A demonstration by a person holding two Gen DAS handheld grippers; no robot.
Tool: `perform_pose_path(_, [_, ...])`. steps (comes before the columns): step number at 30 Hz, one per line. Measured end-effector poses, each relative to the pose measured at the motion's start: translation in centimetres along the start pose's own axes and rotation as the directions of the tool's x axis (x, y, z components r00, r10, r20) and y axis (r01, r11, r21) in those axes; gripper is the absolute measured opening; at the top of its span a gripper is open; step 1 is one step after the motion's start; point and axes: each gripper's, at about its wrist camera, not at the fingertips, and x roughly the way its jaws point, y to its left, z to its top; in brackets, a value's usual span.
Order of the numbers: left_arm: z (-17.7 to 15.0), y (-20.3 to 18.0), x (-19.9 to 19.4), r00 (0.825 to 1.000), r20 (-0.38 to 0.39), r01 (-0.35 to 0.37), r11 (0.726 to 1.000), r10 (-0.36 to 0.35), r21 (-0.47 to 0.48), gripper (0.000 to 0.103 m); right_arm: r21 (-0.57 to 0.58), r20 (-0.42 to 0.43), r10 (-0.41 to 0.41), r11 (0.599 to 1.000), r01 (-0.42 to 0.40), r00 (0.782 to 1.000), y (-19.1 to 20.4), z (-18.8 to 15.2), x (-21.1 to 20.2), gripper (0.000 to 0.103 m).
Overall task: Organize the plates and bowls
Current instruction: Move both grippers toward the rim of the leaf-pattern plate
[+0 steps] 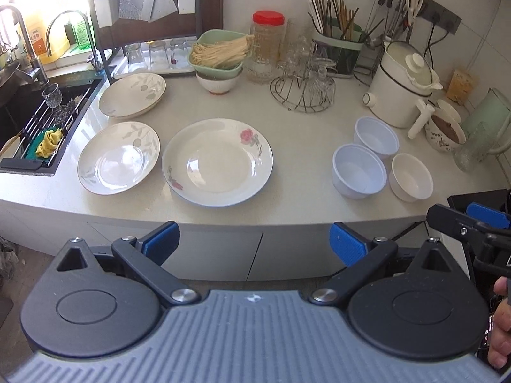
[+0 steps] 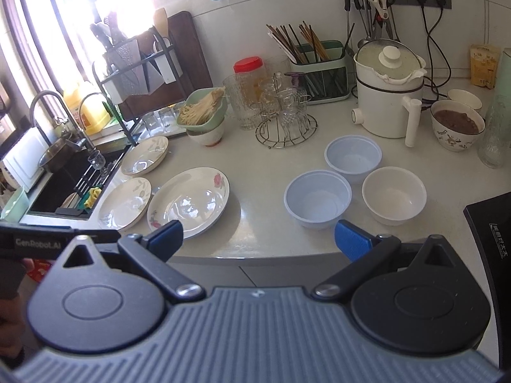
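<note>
We hold both tongs wide open and empty short of the counter [image 1: 297, 172], the left tongs [image 1: 254, 241] facing the rose plate [image 1: 217, 162] straight ahead, the right tongs [image 2: 258, 239] nearer the pale-blue bowl [image 2: 317, 199] just beyond them.

Bare counter [image 1: 303, 146] between rose plate [image 1: 217, 162] and bowls [image 1: 359, 175], glass rack [image 1: 303, 86] probably crowding behind.

Bright window [image 2: 64, 16], white-tiled wall [image 2: 287, 0], pale countertop [image 1: 303, 127].
</note>
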Motion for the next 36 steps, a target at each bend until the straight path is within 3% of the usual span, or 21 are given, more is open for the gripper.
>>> perform_pose_path(10, [0.1,1.3,0.9,1.000,-0.012,0.009,1.000,-0.010,-0.021,0.102,0.031,-0.023,0.000,1.000,0.001,1.000,-0.1,-0.2,0.7,0.103])
perform_pose_path(16, [1.7,4.0,2.9,0.998,-0.016,0.056,0.998,-0.056,-0.003,0.102,0.022,0.004,-0.075,0.997,0.075,0.997,1.8,0.5,2.5,0.097])
perform_pose_path(27, [7.3,13.5,8.1,0.991,-0.033,0.127,0.992,-0.126,0.012,0.102,0.046,-0.004,-0.120,0.992,0.120,0.993,8.9,2.4,7.9,0.097])
perform_pose_path(36, [10.7,20.1,12.5,0.988,-0.030,0.154,0.988,-0.154,0.003,0.102,0.138,-0.114,-0.093,0.985,0.108,0.989,11.5,2.6,12.9,0.093])
